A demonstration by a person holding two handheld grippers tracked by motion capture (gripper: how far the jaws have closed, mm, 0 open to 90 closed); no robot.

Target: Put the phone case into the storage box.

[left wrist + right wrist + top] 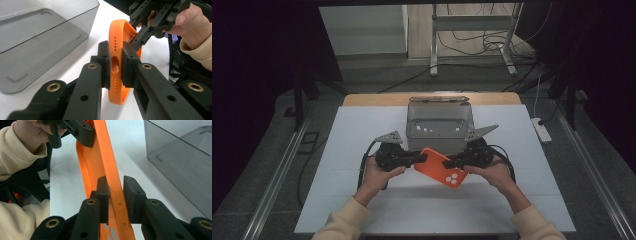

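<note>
An orange phone case hangs tilted above the white table, held between both grippers. My left gripper is shut on its bottom end; in the left gripper view the pads clamp the edge around the charging slot. My right gripper comes in from the other side. In the right gripper view its pads sit against either face of the case's side wall, by the buttons. The right gripper also shows in the left gripper view, pinching the far edge of the case.
A grey see-through box stands open just behind the case, near the far edge of the white table. It is empty inside. A white power strip lies off the table's right side, and cables run on the floor beyond.
</note>
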